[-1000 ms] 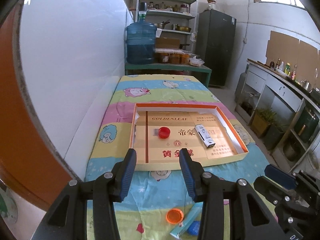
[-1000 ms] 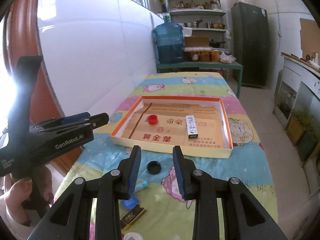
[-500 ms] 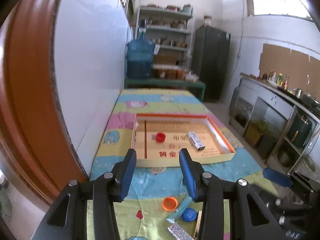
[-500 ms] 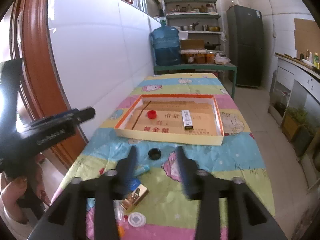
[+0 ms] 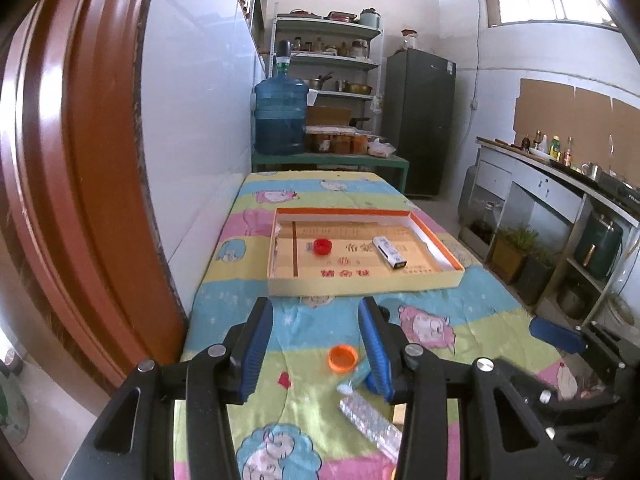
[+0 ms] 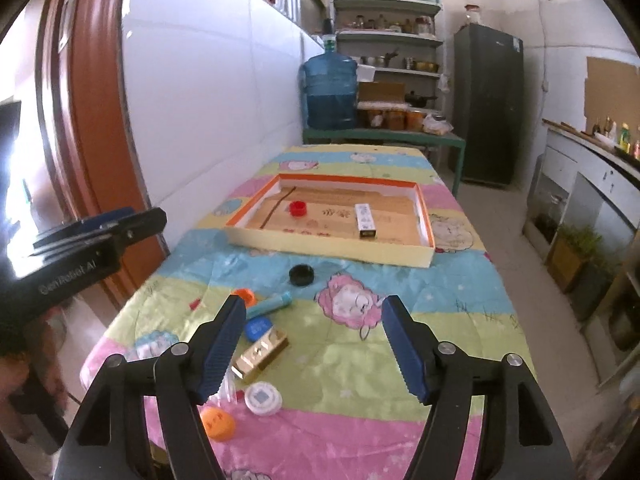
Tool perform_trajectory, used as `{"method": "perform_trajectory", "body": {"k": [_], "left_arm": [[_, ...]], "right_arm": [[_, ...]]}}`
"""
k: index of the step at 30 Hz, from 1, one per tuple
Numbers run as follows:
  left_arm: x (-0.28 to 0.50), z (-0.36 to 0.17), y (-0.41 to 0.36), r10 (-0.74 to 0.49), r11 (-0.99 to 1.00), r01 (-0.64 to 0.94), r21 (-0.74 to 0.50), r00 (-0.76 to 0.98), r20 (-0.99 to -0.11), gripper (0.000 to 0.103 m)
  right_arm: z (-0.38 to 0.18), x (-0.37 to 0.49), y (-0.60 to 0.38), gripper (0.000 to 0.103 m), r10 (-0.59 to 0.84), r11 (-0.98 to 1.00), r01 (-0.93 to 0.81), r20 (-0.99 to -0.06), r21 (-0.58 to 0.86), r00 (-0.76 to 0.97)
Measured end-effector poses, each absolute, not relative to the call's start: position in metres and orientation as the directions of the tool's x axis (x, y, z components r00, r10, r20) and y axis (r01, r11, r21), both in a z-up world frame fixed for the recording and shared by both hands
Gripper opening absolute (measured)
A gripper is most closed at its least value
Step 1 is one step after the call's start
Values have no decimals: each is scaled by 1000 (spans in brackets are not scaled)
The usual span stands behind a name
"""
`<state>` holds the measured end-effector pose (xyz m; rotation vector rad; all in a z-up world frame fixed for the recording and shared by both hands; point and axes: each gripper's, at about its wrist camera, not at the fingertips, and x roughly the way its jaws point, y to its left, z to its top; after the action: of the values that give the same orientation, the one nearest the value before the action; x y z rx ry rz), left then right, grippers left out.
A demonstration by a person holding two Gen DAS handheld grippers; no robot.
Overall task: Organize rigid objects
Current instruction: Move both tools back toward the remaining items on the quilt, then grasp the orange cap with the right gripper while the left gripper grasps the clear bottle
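Now, right gripper (image 6: 312, 344): jaws opening wide from near-closed, nothing between them.
Left gripper (image 5: 316, 344): fingers part-spread, empty.
Meaning: shallow orange-rimmed cardboard tray (image 6: 332, 245) holds 2 items; next pickup pending.

My tray (image 6: 332, 243): cream walls, orange rim. Cap inside (image 6: 298, 209) red. Cloth (image 6: 424, 320) striped pink, yellow, blue, cartoon sheep. Loose caps: black (image 6: 301, 275), orange (image 5: 343, 358).

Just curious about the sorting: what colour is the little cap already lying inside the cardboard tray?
Red. The cap shows best in the right wrist view.
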<state>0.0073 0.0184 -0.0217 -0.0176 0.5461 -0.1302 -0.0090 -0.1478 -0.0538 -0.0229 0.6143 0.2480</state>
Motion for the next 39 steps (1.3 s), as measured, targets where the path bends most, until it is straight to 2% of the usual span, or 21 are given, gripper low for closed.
{"method": "perform_trajectory", "body": {"k": [8, 18, 25, 26, 27, 31, 33, 35, 39], "left_arm": [[-13, -43, 23, -143, 990, 127, -68, 826, -545, 45], [-22, -60, 28, -159, 987, 128, -94, 803, -574, 45], [-23, -72, 33, -167, 986, 123, -115, 781, -602, 45], [-22, -73, 34, -167, 986, 121, -116, 779, -604, 45], [-22, -74, 36, -166, 986, 119, -117, 779, -605, 45], [-21, -76, 39, -161, 987, 109, -122, 775, -612, 45], [-20, -77, 39, -166, 986, 111, -126, 770, -616, 45], [-19, -79, 37, -175, 984, 119, -131, 765, -620, 45], [-14, -82, 24, -227, 974, 161, -161, 740, -633, 45]], "right_arm": [[-90, -26, -145, 77, 297, 949, -289, -663, 126, 687], [-117, -37, -123, 76, 399, 905, -377, -707, 199, 584], [-133, -32, -96, 66, 409, 880, -444, -743, 168, 530], [-134, -32, -93, 57, 406, 879, -448, -746, 162, 528], [-137, -30, -89, 52, 396, 880, -453, -753, 146, 526], [-139, -27, -80, 38, 368, 879, -467, -756, 94, 542], [-140, -28, -77, 36, 364, 876, -477, -755, 78, 546], [-140, -28, -75, 30, 357, 876, -478, -753, 65, 552], [-139, -29, -82, 30, 363, 878, -472, -753, 80, 549]]}}
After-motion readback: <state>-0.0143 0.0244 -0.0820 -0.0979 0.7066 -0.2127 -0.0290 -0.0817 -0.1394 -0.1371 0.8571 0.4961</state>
